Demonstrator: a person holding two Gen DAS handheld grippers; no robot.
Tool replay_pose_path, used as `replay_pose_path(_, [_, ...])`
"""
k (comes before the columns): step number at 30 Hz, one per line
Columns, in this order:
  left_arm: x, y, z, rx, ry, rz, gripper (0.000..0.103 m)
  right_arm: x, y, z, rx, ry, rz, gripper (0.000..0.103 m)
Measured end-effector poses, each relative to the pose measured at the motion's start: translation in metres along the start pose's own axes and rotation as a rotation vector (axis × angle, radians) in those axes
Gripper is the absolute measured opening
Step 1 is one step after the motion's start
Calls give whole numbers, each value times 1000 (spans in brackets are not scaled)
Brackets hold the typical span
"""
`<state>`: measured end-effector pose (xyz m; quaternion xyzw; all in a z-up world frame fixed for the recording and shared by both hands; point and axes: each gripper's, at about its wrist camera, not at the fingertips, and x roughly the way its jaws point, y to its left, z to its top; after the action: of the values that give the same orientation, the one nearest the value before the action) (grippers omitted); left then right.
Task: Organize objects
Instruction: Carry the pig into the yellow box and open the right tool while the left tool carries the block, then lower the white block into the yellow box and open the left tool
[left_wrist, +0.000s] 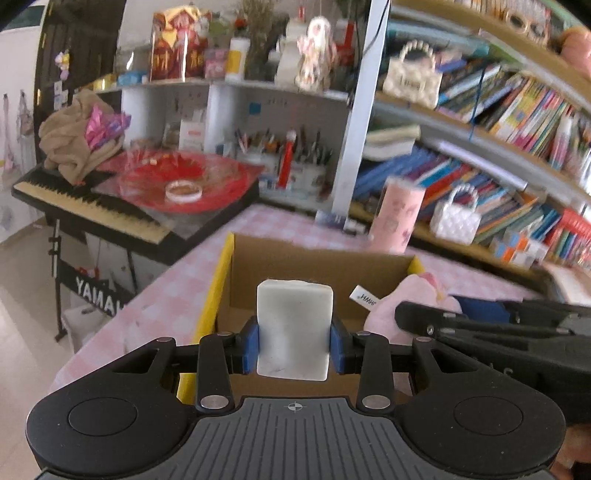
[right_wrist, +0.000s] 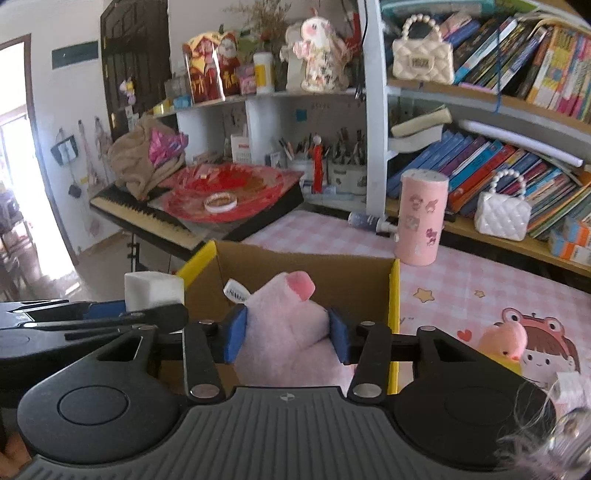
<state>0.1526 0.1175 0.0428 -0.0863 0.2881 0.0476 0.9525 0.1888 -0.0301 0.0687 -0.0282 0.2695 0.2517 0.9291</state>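
My left gripper (left_wrist: 293, 345) is shut on a white rectangular block (left_wrist: 293, 328), held upright over the near edge of an open cardboard box with yellow flaps (left_wrist: 317, 269). My right gripper (right_wrist: 288, 336) is shut on a pink plush toy (right_wrist: 284, 325) with a white tag, hanging over the same box (right_wrist: 295, 269). In the left wrist view the plush (left_wrist: 406, 306) and the right gripper's fingers (left_wrist: 424, 317) show at the right. In the right wrist view the block (right_wrist: 153, 290) and the left gripper's fingers (right_wrist: 147, 317) show at the left.
The box stands on a pink checked tablecloth (right_wrist: 461, 288). A pink cylinder (right_wrist: 421, 218) stands behind it, a small pink and yellow toy (right_wrist: 506, 343) lies at the right. A keyboard (left_wrist: 92, 206) with a red dish stands beyond the table's left edge. Bookshelves (right_wrist: 498, 166) line the back.
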Motion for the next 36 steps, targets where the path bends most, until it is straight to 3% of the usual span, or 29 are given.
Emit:
replay_pose_path(1, [6,-1,-2,4,16,8,35,9,-3,-2,-8,14,6,39])
replay_pose_path(3, [17,-4,-7,13,55,25,35,22,-7,-7,-21,39,14,16])
replay_pose_path(4, [22,-5,-10,17,70,31,35,31,-10,-9,-27,65,22,11])
replay_pose_path(9, [38,-14,-20,70,119,73,36,56,-23,-20,-23,124,36,11])
replay_pose_path(15, [48,-19,-23,111,137,101,38,66,-24,-29,-66,114,57,12])
replay_pose_path(17, [48,-20,-23,110,138,107,39,69,-20,-31,-122,104,47,15])
replay_pose_path(21, [49,-19,-21,88,130,109,54,72,-19,-30,-176,65,37,23])
replay_pose_path(23, [46,-18,-20,86,120,104,54,73,-21,-29,-183,53,31,29])
replay_pose_path(26, [40,-17,-19,85,104,102,57,71,-27,-26,-126,54,15,43])
replay_pose_path(28, [34,-16,-18,85,82,118,70,65,-32,-25,-82,49,16,47])
replay_pose_path(32, [15,-15,-16,68,24,115,80,46,-35,-21,-37,11,-12,64])
replay_pose_path(36, [-8,-18,-16,75,-45,103,83,21,-34,-17,-15,-36,-35,70])
